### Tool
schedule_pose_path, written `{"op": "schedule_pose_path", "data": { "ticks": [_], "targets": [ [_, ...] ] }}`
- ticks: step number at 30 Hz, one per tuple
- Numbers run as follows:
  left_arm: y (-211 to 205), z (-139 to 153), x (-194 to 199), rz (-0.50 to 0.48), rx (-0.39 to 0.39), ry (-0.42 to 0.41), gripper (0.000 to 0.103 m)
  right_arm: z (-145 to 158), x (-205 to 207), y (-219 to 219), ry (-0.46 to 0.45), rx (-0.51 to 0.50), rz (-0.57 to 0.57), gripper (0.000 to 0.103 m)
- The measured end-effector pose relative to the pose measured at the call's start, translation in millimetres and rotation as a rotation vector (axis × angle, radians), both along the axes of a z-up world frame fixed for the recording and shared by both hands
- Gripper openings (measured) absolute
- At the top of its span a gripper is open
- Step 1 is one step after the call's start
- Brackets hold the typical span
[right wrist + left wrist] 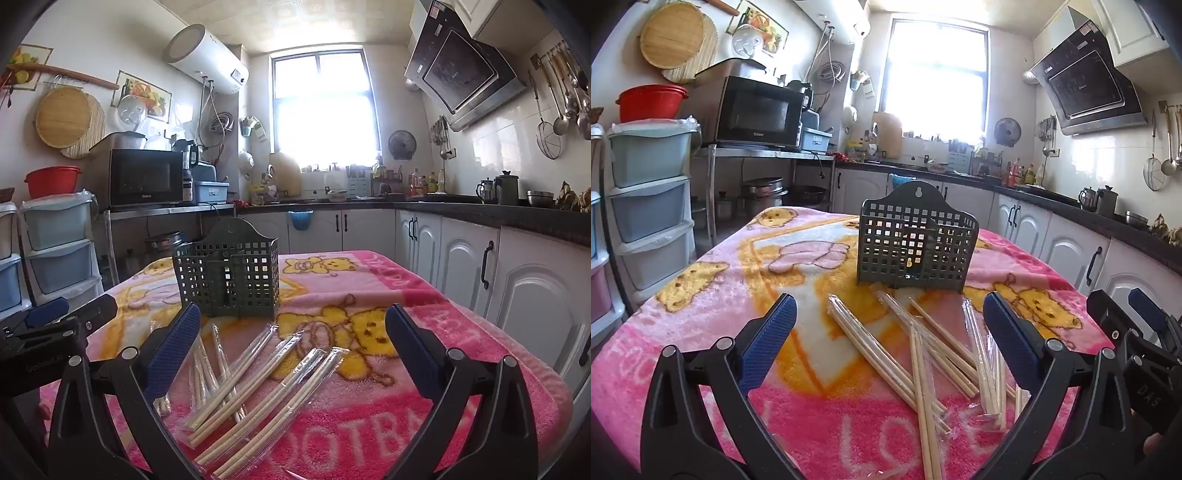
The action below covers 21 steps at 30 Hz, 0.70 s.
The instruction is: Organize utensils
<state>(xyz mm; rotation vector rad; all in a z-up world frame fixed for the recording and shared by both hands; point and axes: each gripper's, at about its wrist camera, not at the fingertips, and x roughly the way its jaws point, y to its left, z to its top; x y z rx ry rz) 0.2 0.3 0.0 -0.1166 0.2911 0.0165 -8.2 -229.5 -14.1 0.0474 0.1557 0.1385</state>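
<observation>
While both the left gripper and right gripper hover with jaws spread wide and empty, wrapped chopsticks lie scattered on the blanket-covered counter just before the upright grey utensil basket.

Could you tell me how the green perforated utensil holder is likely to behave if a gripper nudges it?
The utensil holder looks like thin plastic and appears empty, so it is probably light. Standing upright and tall on the soft blanket, it may tip rather than slide. Its open grid walls look stiff enough to grip.
</observation>
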Motion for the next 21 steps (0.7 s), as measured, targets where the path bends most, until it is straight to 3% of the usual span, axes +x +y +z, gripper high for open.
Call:
{"op": "schedule_pose_path", "data": {
  "ticks": [21],
  "targets": [
    [-1.7, -0.2, -2.3, 0.0, -0.004, -0.003, 0.094, 0.7, 0.3, 0.8, 0.001, -0.001, 0.002, 0.097]
  ]
}}
